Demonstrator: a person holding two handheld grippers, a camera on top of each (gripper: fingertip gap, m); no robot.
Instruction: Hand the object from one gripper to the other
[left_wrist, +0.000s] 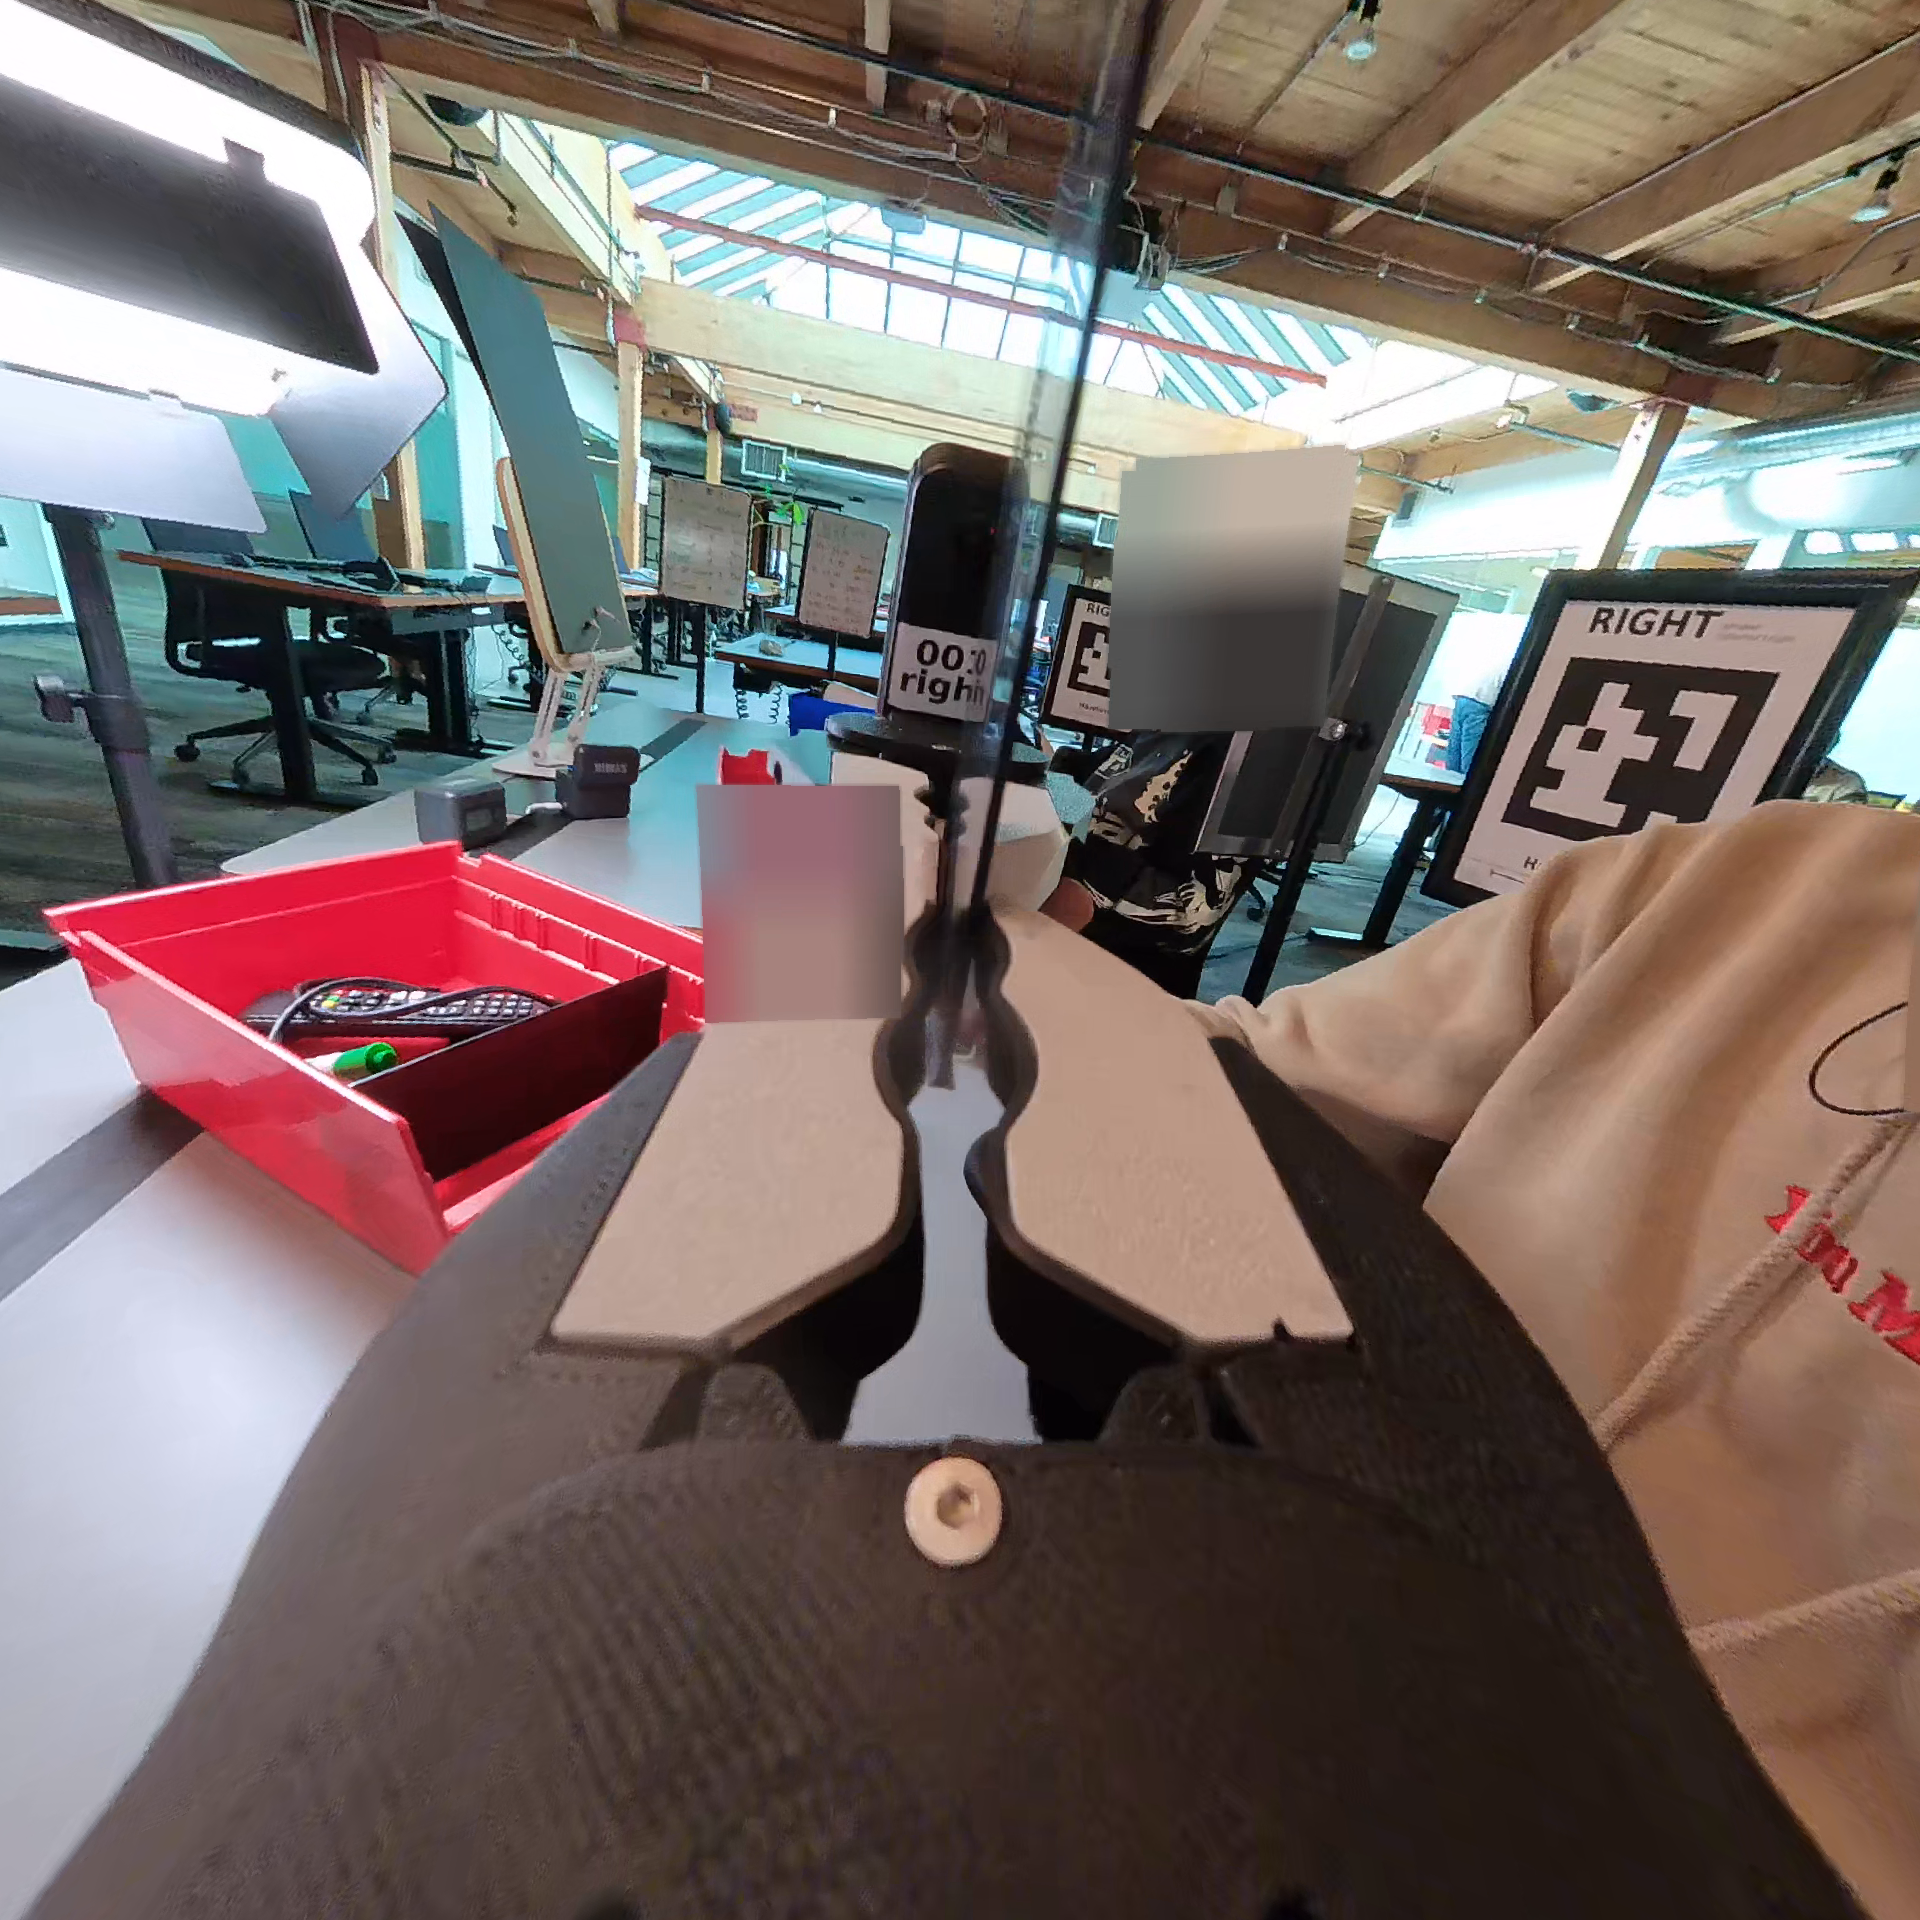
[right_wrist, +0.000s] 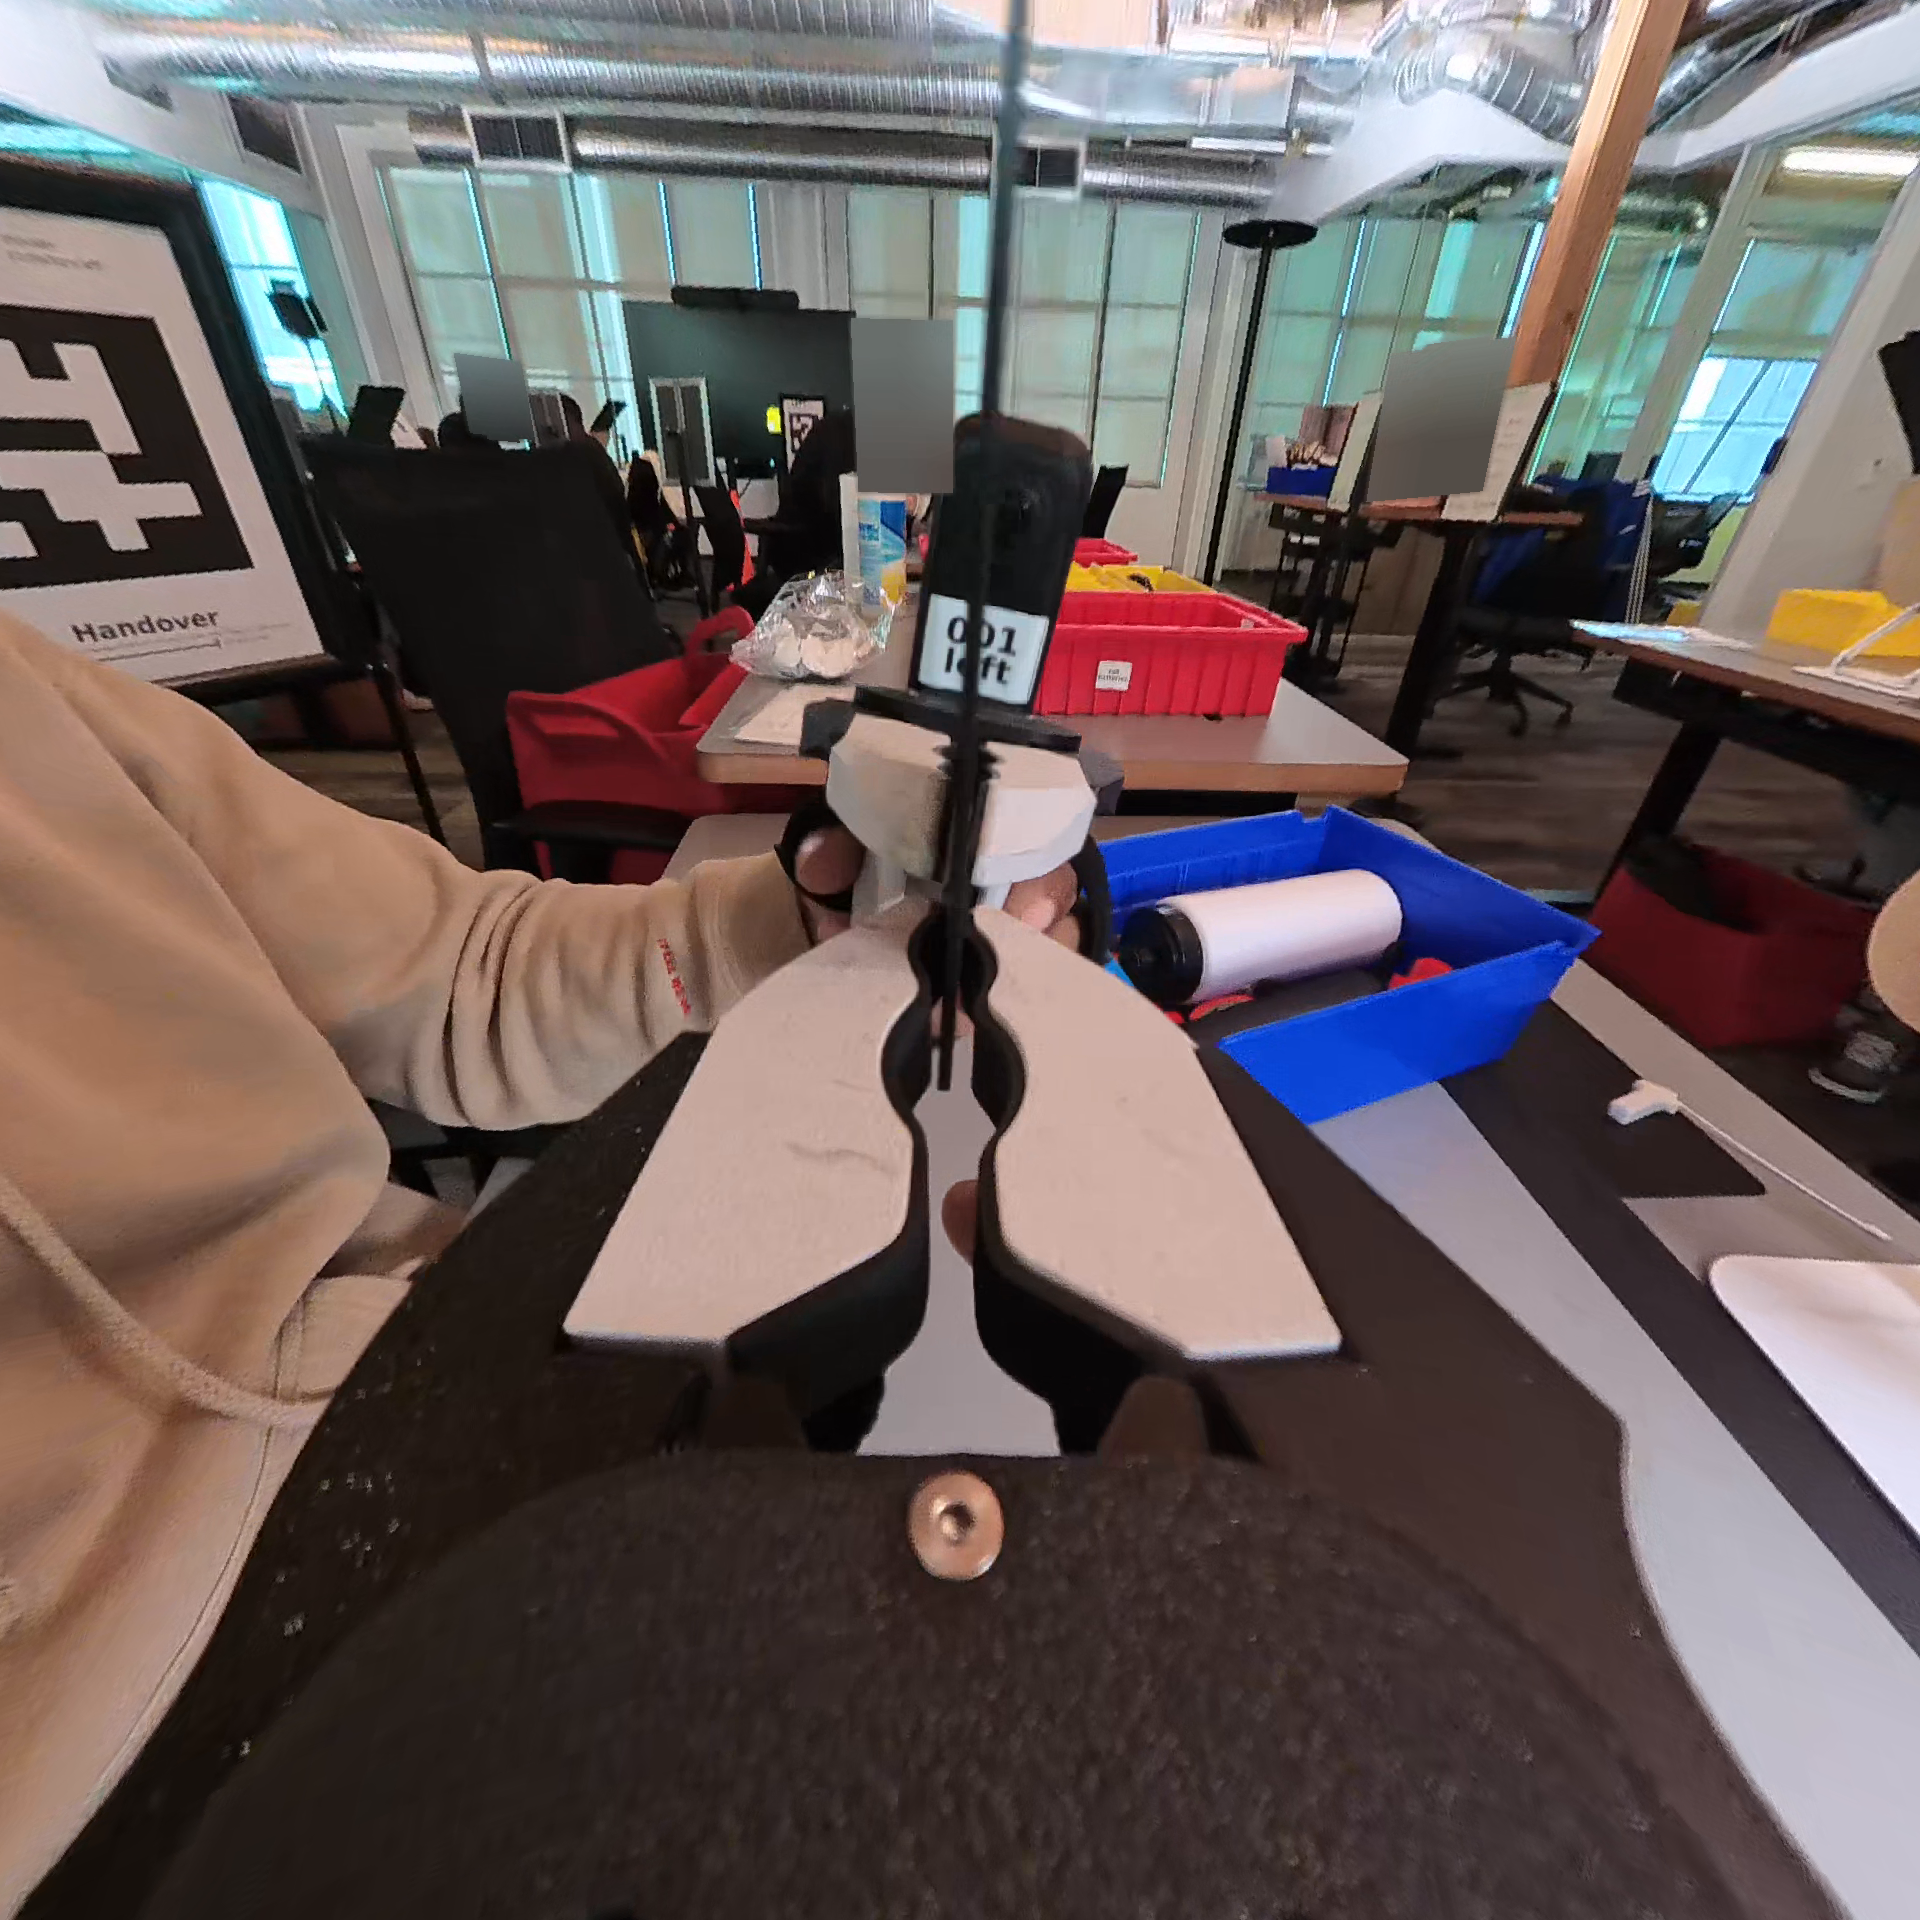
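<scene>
A thin black rod (left_wrist: 1049, 468) stands nearly upright between the two grippers, which face each other tip to tip above the table. Its lower end sits in the wavy pads and its top runs out of the frame. My left gripper (left_wrist: 951, 961) has its fingers closed on the rod's lower part. My right gripper (right_wrist: 951, 971) is closed on the same rod (right_wrist: 992, 312) from the opposite side. The right gripper's body (left_wrist: 951, 623) shows just behind the rod in the left wrist view. The left gripper's body (right_wrist: 977, 800), held by a hand, shows in the right wrist view.
A red bin (left_wrist: 260, 1049) with remote controls and a green marker sits on the grey table to the left. A blue bin (right_wrist: 1455, 1039) holds a white bottle (right_wrist: 1278, 930). A thin white tool (right_wrist: 1745, 1153) lies on the table. A person's beige sleeve (right_wrist: 260, 883) is close. My two grippers' fingertips are within a few centimetres of each other.
</scene>
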